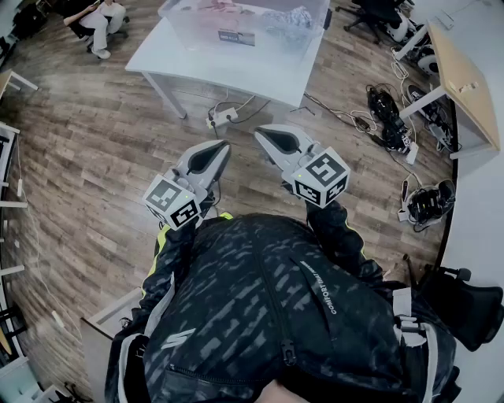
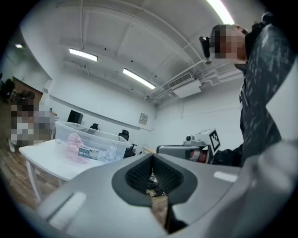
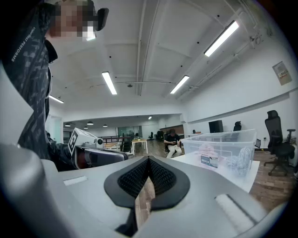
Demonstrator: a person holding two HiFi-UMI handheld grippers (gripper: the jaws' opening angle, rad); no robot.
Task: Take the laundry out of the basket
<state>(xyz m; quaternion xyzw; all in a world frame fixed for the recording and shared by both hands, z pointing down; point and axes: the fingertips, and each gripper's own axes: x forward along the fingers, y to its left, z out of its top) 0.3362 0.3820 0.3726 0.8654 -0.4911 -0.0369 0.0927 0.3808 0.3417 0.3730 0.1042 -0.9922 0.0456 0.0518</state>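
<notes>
A clear plastic basket stands on a white table at the top of the head view, holding pink laundry and pale bluish laundry. The left gripper view shows the basket at left; in the right gripper view the basket is at right. My left gripper and right gripper hover side by side over the wooden floor, well short of the table, both shut and empty. From each gripper view I see the other gripper, the right gripper and the left gripper.
A power strip and cables lie on the floor under the table. More cables and gear sit at right beside a wooden desk. A seated person is at top left. An office chair stands at lower right.
</notes>
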